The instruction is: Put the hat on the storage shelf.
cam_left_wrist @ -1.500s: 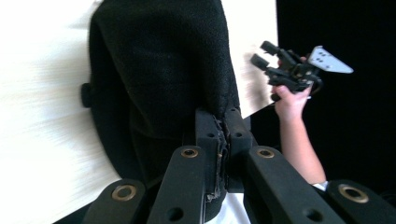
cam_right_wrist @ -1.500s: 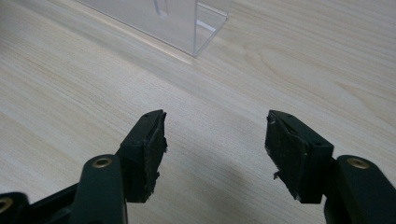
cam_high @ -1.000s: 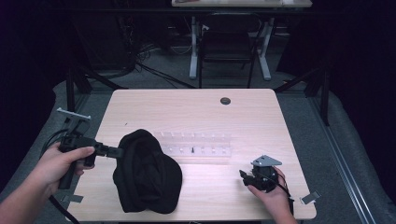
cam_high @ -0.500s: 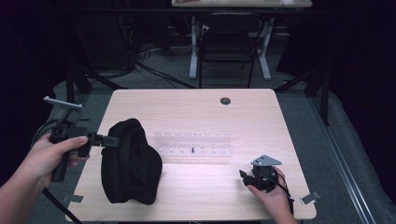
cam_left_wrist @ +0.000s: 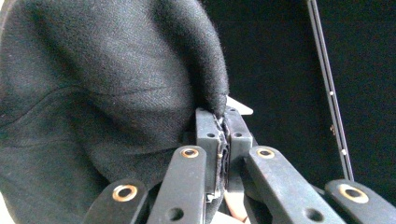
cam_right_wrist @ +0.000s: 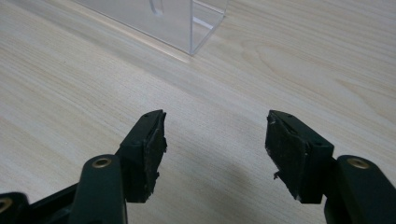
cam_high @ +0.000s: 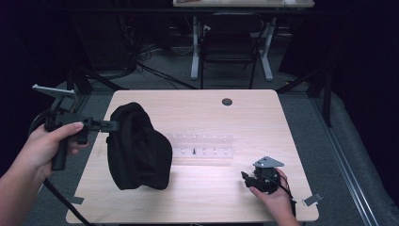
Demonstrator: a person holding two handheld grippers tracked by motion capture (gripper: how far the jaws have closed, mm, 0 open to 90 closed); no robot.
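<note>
Desk (cam_high: 197, 108): light wood, rounded corners, small dark round cap (cam_high: 227, 101) near the 12 o'clock edge. Black cloth (cam_high: 137, 147): bunched wool-like fabric hanging over the 9 o'clock part of the desk, upper part lifted, lower end at or just above the desk top, cannot tell which. Clear plastic rack (cam_high: 202, 146): long and low, lying across desk centre, its 9 o'clock end just beside the cloth. Left gripper (cam_high: 112, 125): held level at 9 o'clock, pointing toward 3, jaws clamped fully together on a fold at the cloth's edge; in the left gripper view the cloth (cam_left_wrist: 93, 93) rises from between the closed tips (cam_left_wrist: 218, 133). Right gripper (cam_high: 245, 177): sitting low at 5 o'clock on the desk, jaws spread wide with nothing between them; the right gripper view shows bare desk (cam_right_wrist: 280, 56) between the tips (cam_right_wrist: 215, 144) and a corner of the rack (cam_right_wrist: 187, 23) ahead.
</note>
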